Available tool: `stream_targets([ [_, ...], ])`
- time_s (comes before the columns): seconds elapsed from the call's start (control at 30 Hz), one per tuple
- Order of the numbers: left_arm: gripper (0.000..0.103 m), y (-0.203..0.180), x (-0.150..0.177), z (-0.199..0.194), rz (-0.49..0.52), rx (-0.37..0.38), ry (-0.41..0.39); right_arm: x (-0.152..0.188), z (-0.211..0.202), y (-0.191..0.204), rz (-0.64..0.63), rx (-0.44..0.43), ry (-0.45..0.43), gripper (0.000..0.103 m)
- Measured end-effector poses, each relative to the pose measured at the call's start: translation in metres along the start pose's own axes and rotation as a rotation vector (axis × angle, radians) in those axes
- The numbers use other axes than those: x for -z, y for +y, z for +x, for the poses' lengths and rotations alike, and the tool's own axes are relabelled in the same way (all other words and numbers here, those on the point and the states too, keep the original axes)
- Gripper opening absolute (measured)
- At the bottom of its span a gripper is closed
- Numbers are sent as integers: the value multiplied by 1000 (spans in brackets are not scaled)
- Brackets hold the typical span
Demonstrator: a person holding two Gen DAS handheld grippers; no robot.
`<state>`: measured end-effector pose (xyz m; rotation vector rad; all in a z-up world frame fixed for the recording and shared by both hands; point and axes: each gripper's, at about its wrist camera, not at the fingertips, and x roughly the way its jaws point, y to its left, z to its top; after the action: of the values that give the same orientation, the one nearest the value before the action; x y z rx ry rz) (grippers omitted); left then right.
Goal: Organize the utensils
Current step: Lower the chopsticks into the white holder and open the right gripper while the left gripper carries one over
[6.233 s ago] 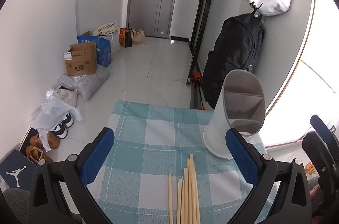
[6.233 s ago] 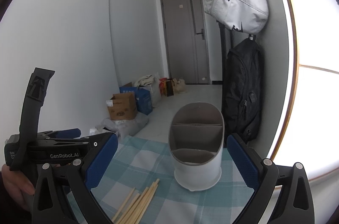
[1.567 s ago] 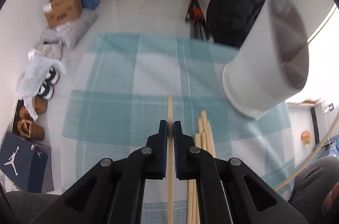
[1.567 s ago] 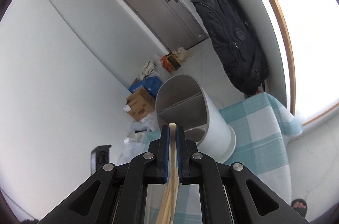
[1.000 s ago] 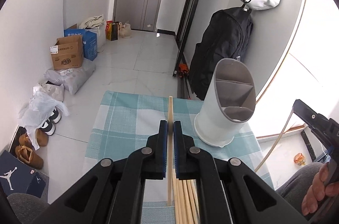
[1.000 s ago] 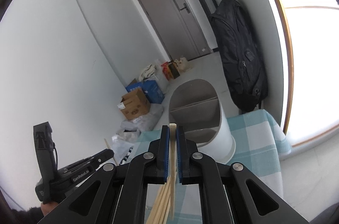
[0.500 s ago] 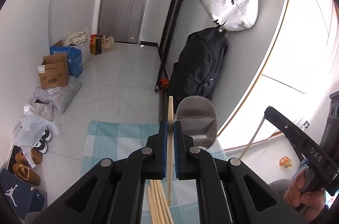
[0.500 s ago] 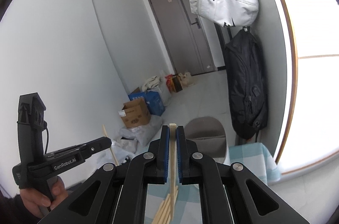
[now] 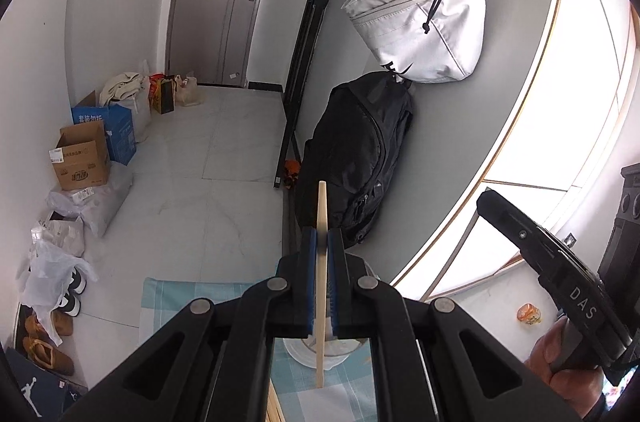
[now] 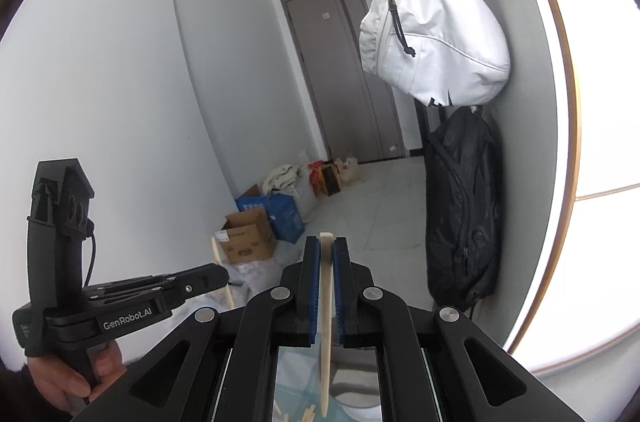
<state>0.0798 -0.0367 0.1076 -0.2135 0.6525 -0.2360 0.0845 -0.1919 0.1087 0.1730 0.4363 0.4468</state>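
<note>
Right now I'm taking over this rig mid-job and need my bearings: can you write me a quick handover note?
Left gripper: shut on one chopstick, raised above the table.
Right gripper: shut on a wooden chopstick; whether it holds one or more I cannot tell.
White utensil holder: on the checked cloth, below the left gripper, mostly hidden.
Loose chopsticks: lying on the cloth near the holder.
Done: a stick in each gripper, lifted.
Left: drop both into the holder, then collect the loose ones.
</note>
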Motion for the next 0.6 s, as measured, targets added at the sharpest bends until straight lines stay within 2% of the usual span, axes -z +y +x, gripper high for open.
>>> stream_targets([
  [0.4,1,7,-35,28,-58,7,-77,-21,45,-19,-17,38,-47,6],
  [0.6,1,11,-36,48,-76,14,-98,-22,62,-22,-48,52,-61,6],
])
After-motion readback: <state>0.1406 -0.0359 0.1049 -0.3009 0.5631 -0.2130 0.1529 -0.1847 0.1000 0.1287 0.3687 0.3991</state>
